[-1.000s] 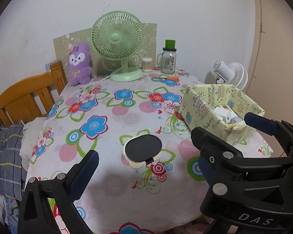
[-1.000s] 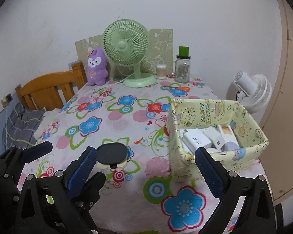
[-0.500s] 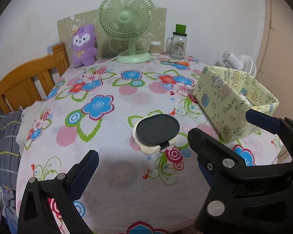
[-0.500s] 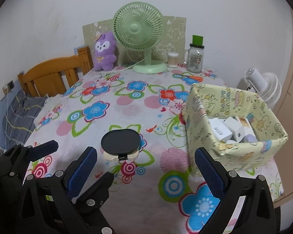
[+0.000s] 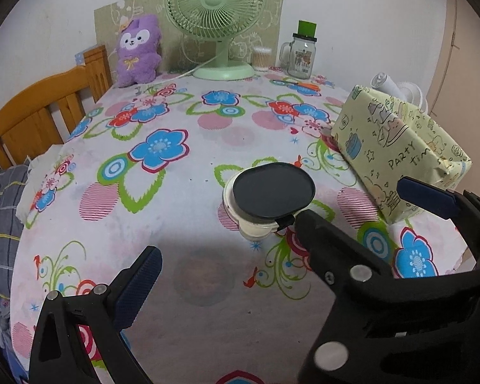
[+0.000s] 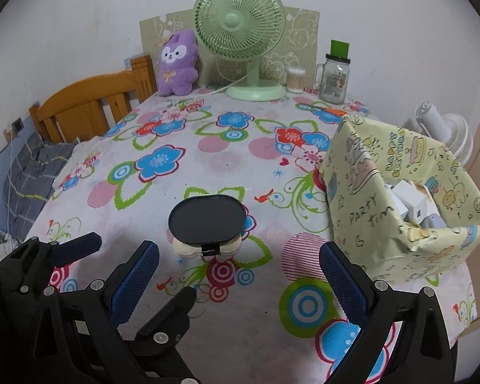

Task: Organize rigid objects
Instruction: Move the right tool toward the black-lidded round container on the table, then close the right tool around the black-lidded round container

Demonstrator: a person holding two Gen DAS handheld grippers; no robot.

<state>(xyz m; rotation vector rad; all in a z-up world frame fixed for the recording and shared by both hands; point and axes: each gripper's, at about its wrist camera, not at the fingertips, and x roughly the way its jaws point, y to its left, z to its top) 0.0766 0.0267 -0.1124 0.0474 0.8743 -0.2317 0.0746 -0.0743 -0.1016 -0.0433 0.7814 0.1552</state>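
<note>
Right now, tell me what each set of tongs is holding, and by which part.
Nothing is held. The left tongs and right tongs are both open over the table, short of the black-topped cream gadget, which lies untouched.

The counter (image 6: pixel 208 160) carries a lidded case (image 6: pixel 206 224) near its front centre. A paper-wrapped box (image 6: pixel 368 211) stands to the right of the case, apart from it, with small boxes (image 6: pixel 409 198) inside. Along the rear edge, left to right: plush toy (image 6: pixel 177 64), desk fan (image 6: pixel 240 32), cotton-swab jar (image 6: pixel 296 80), mason jar (image 6: pixel 334 76). A wooden headboard (image 6: pixel 89 108) stands left of the counter.
</note>
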